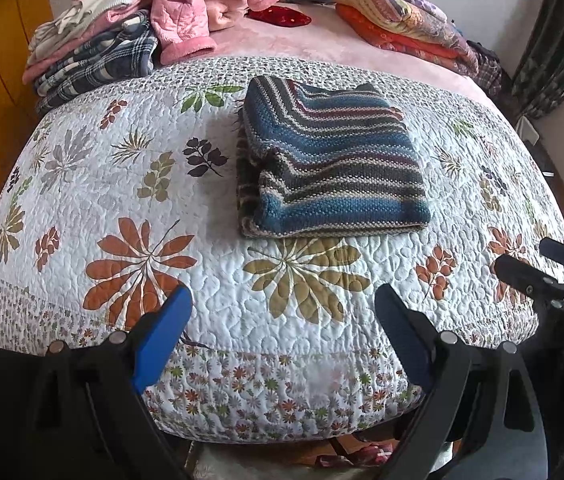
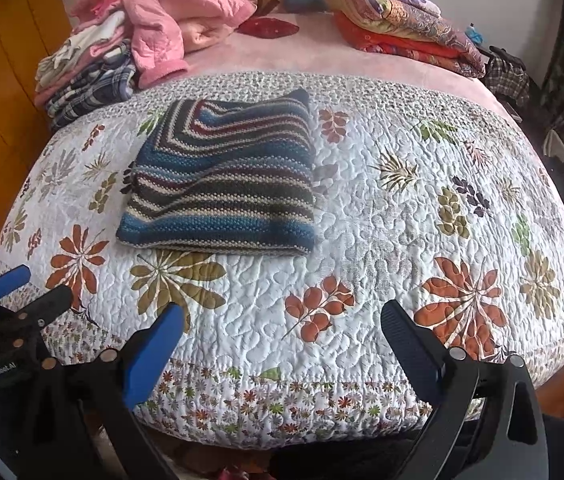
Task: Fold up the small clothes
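Quilted floral bedspread (image 1: 210,280), pink blanket (image 1: 322,40), curtains (image 1: 554,40)

left gripper (image 1: 284,304): bottom centre of its own view, jaws spread wide, nothing between them | right gripper (image 2: 282,324): bottom centre of its own view, jaws spread wide, empty | cross-view: right gripper at lower right edge of left view, left gripper at lower left edge of right view

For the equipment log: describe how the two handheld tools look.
Both match: black plastic frames with silver rivets at the pivots. The left tool and right tool each carry blue ribbed finger pads. White lettering, partly readable, marks the left tool's body in the right wrist view. No cables or sleeves show.
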### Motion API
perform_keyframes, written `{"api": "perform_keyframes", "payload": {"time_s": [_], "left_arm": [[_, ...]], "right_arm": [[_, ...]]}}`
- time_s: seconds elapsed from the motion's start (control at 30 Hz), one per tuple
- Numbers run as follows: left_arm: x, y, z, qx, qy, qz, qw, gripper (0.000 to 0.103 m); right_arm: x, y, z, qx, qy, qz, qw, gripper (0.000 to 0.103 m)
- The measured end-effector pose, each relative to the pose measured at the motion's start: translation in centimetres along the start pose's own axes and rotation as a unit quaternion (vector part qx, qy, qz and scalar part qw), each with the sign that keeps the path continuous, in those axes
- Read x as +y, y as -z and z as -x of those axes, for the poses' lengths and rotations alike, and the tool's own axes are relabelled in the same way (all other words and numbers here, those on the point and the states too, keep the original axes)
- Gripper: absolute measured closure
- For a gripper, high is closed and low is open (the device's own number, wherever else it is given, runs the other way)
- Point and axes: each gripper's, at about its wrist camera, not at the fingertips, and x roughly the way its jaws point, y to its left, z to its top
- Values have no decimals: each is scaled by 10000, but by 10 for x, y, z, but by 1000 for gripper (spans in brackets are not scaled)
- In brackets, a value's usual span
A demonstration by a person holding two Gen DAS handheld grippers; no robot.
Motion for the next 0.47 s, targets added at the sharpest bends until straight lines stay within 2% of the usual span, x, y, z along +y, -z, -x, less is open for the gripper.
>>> {"api": "perform_keyframes", "payload": {"time_s": [0.1, 0.3, 0.47], "left_arm": [[0, 0, 0, 4, 2, 7, 10000, 11], [0, 0, 0, -9, 23, 18, 10000, 11], [0, 0, 1, -25, 21, 1, 10000, 11]], "right_arm": [[-3, -2, 3, -92, 41, -28, 9999, 4], [-4, -2, -3, 92, 47, -72, 9999, 4], [-4, 0, -3, 57, 79, -76, 9999, 4]]}}
